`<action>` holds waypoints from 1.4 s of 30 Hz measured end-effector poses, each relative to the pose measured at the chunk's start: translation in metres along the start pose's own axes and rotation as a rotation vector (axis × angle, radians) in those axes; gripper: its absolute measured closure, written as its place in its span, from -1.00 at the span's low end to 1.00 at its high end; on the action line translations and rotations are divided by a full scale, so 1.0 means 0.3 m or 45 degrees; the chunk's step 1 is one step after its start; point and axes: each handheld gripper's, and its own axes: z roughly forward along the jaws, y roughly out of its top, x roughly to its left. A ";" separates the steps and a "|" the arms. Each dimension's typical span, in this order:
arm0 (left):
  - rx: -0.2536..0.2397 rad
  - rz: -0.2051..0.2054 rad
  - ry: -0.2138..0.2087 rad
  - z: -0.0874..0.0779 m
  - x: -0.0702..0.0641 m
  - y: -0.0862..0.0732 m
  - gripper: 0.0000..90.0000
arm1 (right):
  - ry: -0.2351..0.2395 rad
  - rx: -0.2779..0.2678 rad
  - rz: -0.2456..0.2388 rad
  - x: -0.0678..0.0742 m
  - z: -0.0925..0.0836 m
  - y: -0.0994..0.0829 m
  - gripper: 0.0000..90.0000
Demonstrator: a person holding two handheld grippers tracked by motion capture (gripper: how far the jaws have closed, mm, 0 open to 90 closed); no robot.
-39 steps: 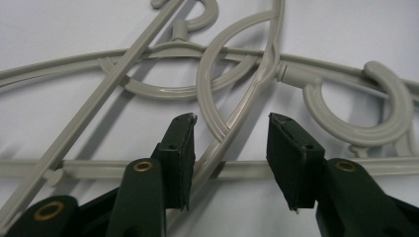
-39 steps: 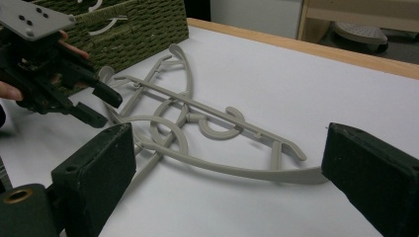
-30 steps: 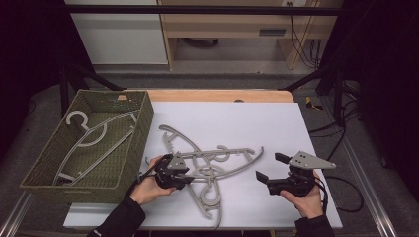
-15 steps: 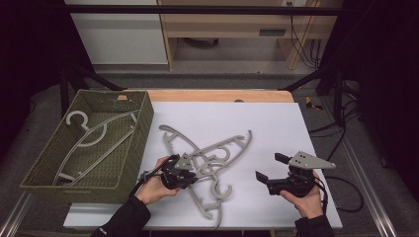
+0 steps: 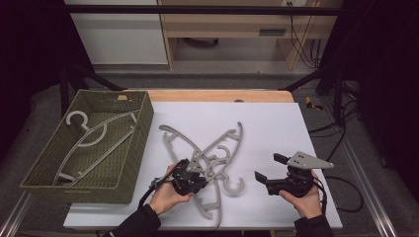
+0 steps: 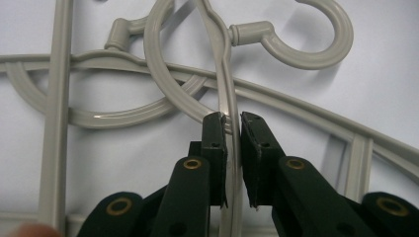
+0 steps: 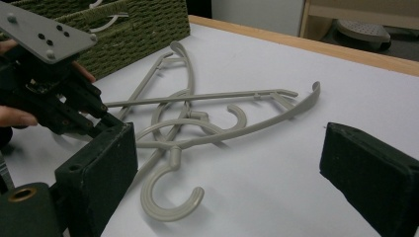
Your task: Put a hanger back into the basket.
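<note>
Three grey plastic hangers (image 5: pixel 212 158) lie tangled on the white table (image 5: pixel 276 123). My left gripper (image 5: pixel 200 172) sits at the near left of the pile. Its jaws have just been closing and are now shut on the thin arm of one hanger (image 6: pixel 225 74), which runs up between the pads (image 6: pixel 215 140). That hanger's long arm (image 5: pixel 225 140) points to the far right. My right gripper (image 5: pixel 267 167) rests at the near right, open, aimed at the pile with nothing between its pads (image 7: pixel 363 170). It sees the left gripper (image 7: pixel 106 117) and a hook (image 7: pixel 168 202) close by.
A green woven basket (image 5: pixel 131 148) stands at the table's left with a grey hanger (image 5: pixel 94 138) inside; its wall (image 7: pixel 123 29) rises behind the pile. Black frame rails run along the table's sides. Bare white table lies at the far right.
My left gripper slid right into the pile and closed on a hanger arm. That hanger's long arm swung from pointing right toward the far side. The right gripper stayed put.
</note>
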 end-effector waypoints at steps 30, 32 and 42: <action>-0.172 -0.121 0.194 -0.278 0.111 -0.190 0.66 | 0.073 0.027 -0.044 0.085 0.071 0.012 -0.47; -0.218 -0.125 0.181 -0.310 0.095 -0.194 0.82 | 0.092 0.045 -0.062 0.110 0.098 0.015 -0.27; -0.426 -0.140 0.239 -0.457 0.090 -0.172 1.00 | 0.202 0.162 -0.093 0.229 0.265 0.022 0.74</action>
